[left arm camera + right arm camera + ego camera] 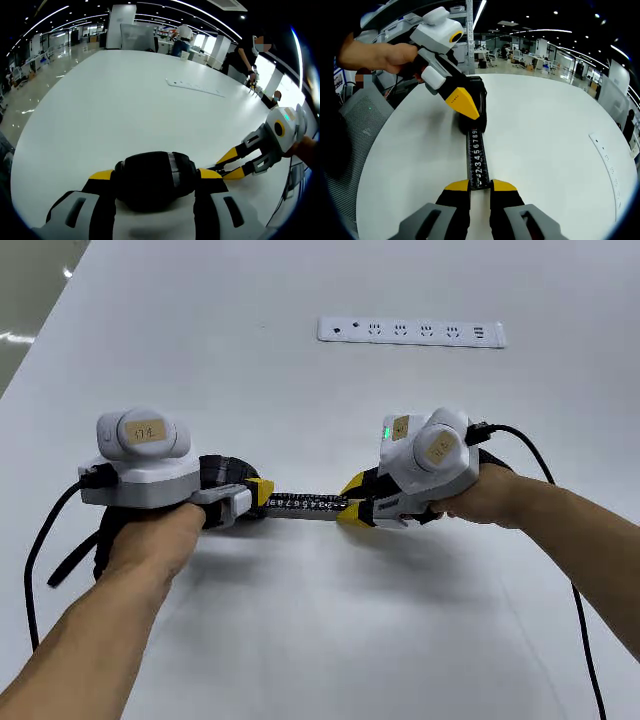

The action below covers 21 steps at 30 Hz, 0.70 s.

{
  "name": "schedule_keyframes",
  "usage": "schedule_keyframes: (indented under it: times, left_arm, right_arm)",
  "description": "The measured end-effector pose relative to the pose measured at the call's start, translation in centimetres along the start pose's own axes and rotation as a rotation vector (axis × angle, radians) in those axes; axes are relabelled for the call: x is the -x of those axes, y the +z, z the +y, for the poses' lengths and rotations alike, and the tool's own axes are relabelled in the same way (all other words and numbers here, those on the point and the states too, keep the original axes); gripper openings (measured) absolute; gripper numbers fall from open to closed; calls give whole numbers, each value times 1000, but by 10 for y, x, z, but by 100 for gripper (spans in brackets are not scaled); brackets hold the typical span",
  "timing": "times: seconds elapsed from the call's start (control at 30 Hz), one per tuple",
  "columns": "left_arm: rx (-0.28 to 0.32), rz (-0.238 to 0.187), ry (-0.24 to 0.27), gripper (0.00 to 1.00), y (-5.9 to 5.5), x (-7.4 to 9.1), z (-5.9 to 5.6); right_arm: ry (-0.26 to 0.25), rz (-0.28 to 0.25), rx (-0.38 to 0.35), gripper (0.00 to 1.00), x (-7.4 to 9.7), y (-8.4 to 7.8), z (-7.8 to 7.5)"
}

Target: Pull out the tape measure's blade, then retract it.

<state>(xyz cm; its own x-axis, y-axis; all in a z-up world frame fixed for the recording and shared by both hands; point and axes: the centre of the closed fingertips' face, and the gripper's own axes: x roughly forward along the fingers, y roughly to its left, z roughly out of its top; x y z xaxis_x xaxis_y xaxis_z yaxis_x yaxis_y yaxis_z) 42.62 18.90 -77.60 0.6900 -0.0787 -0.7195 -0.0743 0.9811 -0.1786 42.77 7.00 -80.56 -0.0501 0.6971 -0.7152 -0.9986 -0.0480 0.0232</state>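
Note:
My left gripper (pixel 252 497) is shut on the black tape measure case (pixel 154 178), its yellow-tipped fingers (pixel 102 175) pressing both sides. The case (pixel 226 474) rests on the white table, also seen as the case (pixel 476 102) from the other side. A short length of black blade (pixel 305 504) with white numbers runs out to the right. My right gripper (pixel 352 500) is shut on the blade's end, and the blade (pixel 477 162) leads straight from its yellow fingertips (pixel 456 186) to the case. The left gripper (pixel 462 102) and the right gripper (pixel 229 165) face each other.
A white power strip (pixel 411 332) lies farther back on the white table (pixel 320 620); it is the strip (pixel 195 87) at the table's far side. Black cables (pixel 40 560) trail from both grippers. People and office desks stand beyond the table.

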Motion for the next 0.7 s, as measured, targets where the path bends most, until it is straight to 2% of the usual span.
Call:
schedule_keyframes:
  times: [0.7]
  left_arm:
    - [3,1,-1,58,-1,-1,0]
  right_arm:
    - [1,-16,12,11,-16,16,0]
